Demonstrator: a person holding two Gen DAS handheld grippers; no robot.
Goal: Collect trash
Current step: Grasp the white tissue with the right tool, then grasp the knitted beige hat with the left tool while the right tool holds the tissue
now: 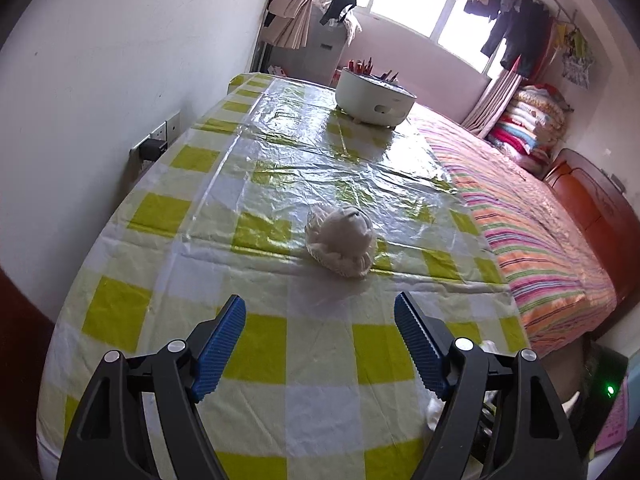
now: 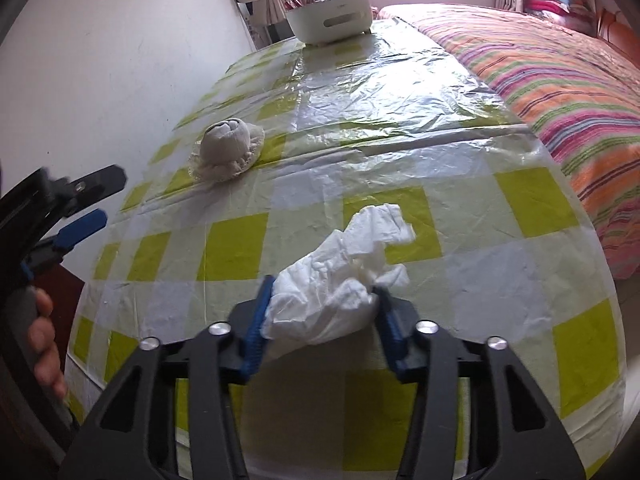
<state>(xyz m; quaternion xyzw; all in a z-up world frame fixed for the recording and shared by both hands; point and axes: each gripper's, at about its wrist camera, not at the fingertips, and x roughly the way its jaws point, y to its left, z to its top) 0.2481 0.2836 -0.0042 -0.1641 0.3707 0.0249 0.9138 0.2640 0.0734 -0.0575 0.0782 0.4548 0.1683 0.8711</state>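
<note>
My right gripper [image 2: 322,300] is shut on a crumpled white tissue [image 2: 344,280] and holds it just above the green-checked tablecloth [image 2: 236,248]. A grey-white balled cloth with a lace edge [image 1: 342,240] lies on the table ahead of my left gripper [image 1: 320,320], which is open and empty. The cloth also shows in the right wrist view [image 2: 228,150], far left of the tissue. The left gripper's fingers [image 2: 84,226] appear at the left edge of the right wrist view. A white tub [image 1: 374,98] with red items stands at the table's far end.
A white wall with a socket [image 1: 156,140] runs along the table's left side. A striped bedspread [image 1: 532,216] borders the table on the right, with folded blankets [image 1: 528,124] and a wooden headboard [image 1: 592,200] beyond. The tub also shows in the right wrist view [image 2: 332,16].
</note>
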